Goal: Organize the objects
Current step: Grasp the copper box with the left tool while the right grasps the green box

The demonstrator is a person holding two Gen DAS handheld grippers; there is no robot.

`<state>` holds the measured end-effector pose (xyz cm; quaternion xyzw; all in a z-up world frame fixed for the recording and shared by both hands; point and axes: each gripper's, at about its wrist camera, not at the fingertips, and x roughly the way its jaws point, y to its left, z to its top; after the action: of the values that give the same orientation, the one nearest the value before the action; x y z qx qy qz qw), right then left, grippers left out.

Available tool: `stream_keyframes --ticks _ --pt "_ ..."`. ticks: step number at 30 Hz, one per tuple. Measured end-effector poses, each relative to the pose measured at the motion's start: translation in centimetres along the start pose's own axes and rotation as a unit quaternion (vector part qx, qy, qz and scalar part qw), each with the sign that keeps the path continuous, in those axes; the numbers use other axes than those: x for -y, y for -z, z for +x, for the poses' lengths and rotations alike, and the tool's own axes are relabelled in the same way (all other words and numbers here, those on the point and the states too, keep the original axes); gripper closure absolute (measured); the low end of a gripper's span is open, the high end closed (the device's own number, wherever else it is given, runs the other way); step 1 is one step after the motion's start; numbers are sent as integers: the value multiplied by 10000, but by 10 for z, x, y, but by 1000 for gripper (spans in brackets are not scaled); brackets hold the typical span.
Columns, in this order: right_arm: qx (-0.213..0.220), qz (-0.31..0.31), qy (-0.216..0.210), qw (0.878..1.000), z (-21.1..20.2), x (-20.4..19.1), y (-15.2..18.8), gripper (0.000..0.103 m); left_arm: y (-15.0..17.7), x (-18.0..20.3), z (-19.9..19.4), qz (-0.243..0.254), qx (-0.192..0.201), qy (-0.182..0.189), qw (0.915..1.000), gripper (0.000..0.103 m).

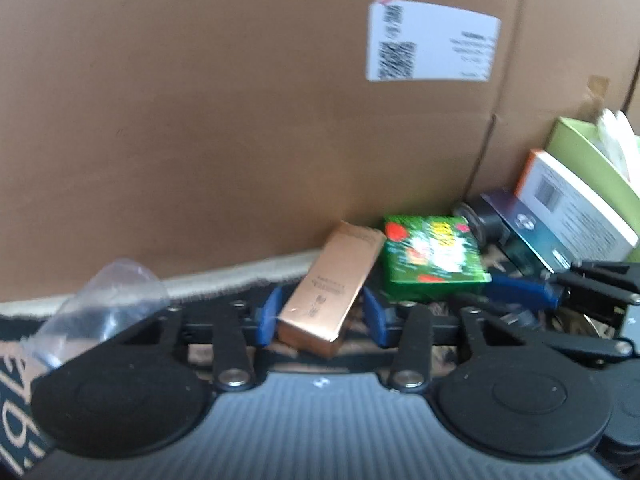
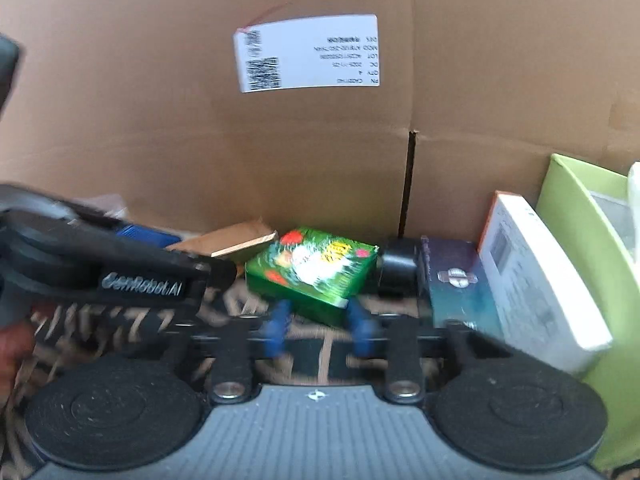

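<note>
At the far left of my left wrist view a crumpled clear plastic bag (image 1: 100, 300) lies over the gripper's shoulder, on the edge of the patterned rug (image 1: 16, 412). Next comes my left gripper (image 1: 320, 318): its blue pads sit on either side of the copper box (image 1: 332, 288). As far as the blur lets me judge, they press on its long sides near the close end. The box lies flat on the rug, angled away toward the big cardboard carton (image 1: 200, 120) that walls off the back and carries a white label (image 1: 432, 46).

Just right of the copper box, close beside it, the green box (image 2: 316, 268) lies flat with its near corner toward my right gripper (image 2: 318, 332). That gripper's pads stand apart. The corner sits between them, and I cannot tell through the smear whether either pad touches it.

Further right, a black cylinder (image 2: 398, 266) lies against a dark blue box (image 2: 456, 280). A white box with an orange edge (image 2: 532, 276) leans against that box, and a lime-green container (image 2: 580, 216) stands at the far right.
</note>
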<state>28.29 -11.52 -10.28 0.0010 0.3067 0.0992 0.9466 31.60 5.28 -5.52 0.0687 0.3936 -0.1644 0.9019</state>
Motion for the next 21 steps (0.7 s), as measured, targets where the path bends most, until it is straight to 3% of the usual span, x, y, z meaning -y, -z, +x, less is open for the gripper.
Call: stream_keyframes --ticks 1,5,7,8,9,13,18,19,20,21 --pt "-3 38 -52 10000 -8 4 5 93 5 3 -5 40 -32 91 9999 71" --pt "-70 205 -290 9993 -25 18 12 88 33 22 -28 502 24 -31 9987 71" --pt "-59 319 -372 9988 -27 18 8 58 47 20 -43 452 -4 -58 9990 72" --pt "41 350 -369 9987 -29 17 7 34 46 18 -47 385 -44 -59 9992 72" --pt "174 344 -336 9987 -30 12 5 25 51 17 -54 336 -77 -72 9994 72" --pt "295 386 -159 9987 -12 -4 -14 26 72 10 -79 144 -179 -128 9997 71" --pt "-160 606 354 9974 30 -23 -31 21 87 -10 -93 -238 -247 -160 9993 70" --pt "-166 580 492 9970 35 -25 -30 23 87 -12 -94 -278 -245 -156 9992 69" --pt "-28 525 559 9971 33 -26 -27 33 87 -12 -95 -308 -242 -158 9991 68" --pt "-1 487 472 9977 29 -25 -23 34 87 -12 -96 -317 -236 -140 9991 66"
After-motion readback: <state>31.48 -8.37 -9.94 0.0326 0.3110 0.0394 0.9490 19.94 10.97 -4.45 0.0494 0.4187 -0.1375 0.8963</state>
